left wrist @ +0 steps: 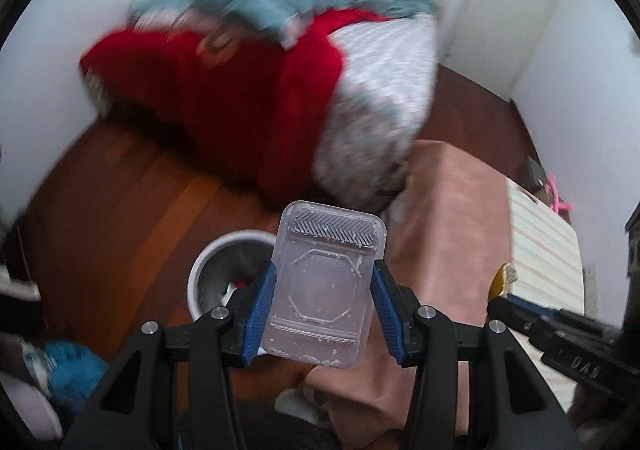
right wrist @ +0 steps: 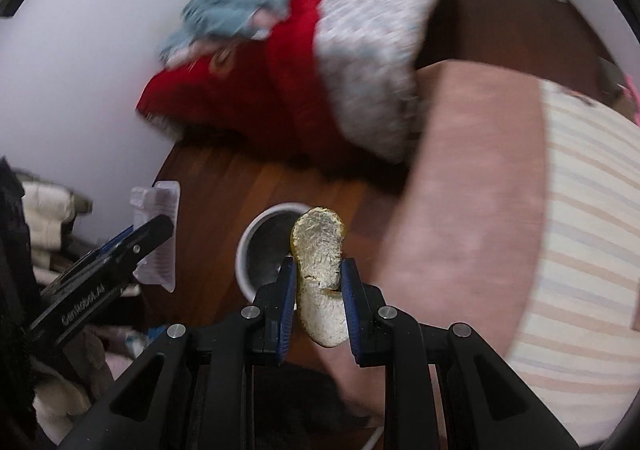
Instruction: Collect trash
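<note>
My left gripper (left wrist: 324, 310) is shut on a clear plastic food tray (left wrist: 326, 282), held in the air just right of a white round trash bin (left wrist: 224, 274) on the wooden floor. The tray also shows in the right wrist view (right wrist: 156, 230). My right gripper (right wrist: 318, 290) is shut on a piece of banana peel (right wrist: 320, 270), pale inner side facing me, held above the bin (right wrist: 264, 250). The peel's yellow tip shows in the left wrist view (left wrist: 502, 280). The bin holds some trash.
A bed with pink and striped sheets (left wrist: 460, 230) fills the right. A heap of red, teal and patterned bedding (left wrist: 260, 90) lies on the wooden floor (left wrist: 120, 218) against the white wall. Clothes lie at the lower left (left wrist: 68, 374).
</note>
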`<control>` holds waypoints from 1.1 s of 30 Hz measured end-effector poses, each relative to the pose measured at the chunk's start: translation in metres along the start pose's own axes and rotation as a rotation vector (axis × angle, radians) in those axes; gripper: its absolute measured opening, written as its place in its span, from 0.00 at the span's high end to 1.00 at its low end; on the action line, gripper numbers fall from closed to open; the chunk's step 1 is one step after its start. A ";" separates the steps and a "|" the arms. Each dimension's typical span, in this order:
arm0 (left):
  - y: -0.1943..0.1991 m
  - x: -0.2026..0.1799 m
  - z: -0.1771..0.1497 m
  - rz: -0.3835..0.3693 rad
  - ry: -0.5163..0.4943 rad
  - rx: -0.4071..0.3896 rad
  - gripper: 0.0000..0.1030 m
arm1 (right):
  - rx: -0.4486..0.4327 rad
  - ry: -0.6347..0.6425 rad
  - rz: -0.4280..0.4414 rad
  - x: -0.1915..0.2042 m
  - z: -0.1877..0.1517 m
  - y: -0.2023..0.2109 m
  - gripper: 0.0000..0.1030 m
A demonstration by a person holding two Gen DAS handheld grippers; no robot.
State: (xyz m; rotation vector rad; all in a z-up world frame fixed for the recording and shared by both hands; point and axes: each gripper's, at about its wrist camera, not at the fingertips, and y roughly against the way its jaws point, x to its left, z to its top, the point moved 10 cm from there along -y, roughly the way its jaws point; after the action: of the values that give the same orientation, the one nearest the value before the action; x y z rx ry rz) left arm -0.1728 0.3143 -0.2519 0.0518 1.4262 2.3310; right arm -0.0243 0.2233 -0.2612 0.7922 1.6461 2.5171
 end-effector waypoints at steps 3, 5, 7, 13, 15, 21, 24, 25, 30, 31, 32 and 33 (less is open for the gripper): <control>-0.035 0.043 -0.009 -0.036 0.081 0.101 0.56 | 0.066 0.030 0.014 0.031 -0.001 -0.052 0.77; -0.060 0.063 -0.018 -0.057 0.124 0.162 0.56 | 0.109 0.042 0.002 0.041 -0.003 -0.086 0.77; -0.089 0.083 -0.028 -0.083 0.174 0.235 0.56 | 0.169 0.049 -0.010 0.051 -0.007 -0.128 0.77; -0.152 0.122 -0.044 -0.076 0.253 0.360 0.54 | 0.306 0.056 -0.035 0.058 -0.013 -0.216 0.77; -0.167 0.135 -0.047 -0.063 0.286 0.379 0.28 | 0.334 0.060 -0.039 0.058 -0.012 -0.236 0.77; -0.177 0.167 -0.056 -0.002 0.349 0.392 0.05 | 0.414 0.072 -0.053 0.062 -0.004 -0.294 0.76; -0.177 0.180 -0.058 0.040 0.363 0.380 0.05 | 0.440 0.082 -0.054 0.063 0.001 -0.314 0.71; -0.172 0.186 -0.060 0.062 0.365 0.366 0.05 | 0.449 0.082 -0.051 0.062 0.001 -0.318 0.69; -0.156 0.200 -0.064 0.172 0.332 0.320 0.05 | 0.443 0.094 -0.035 0.068 0.005 -0.320 0.30; -0.153 0.202 -0.064 0.182 0.331 0.315 0.05 | 0.439 0.098 -0.036 0.068 0.007 -0.319 0.29; -0.147 0.202 -0.064 0.195 0.329 0.303 0.05 | 0.433 0.101 -0.037 0.069 0.008 -0.315 0.23; -0.143 0.202 -0.065 0.198 0.325 0.297 0.05 | 0.426 0.107 -0.047 0.069 0.009 -0.311 0.16</control>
State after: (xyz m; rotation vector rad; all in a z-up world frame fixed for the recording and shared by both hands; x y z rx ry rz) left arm -0.3273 0.3881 -0.4417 -0.1129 2.0035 2.3385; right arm -0.1562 0.3879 -0.5000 0.6368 2.2498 2.2393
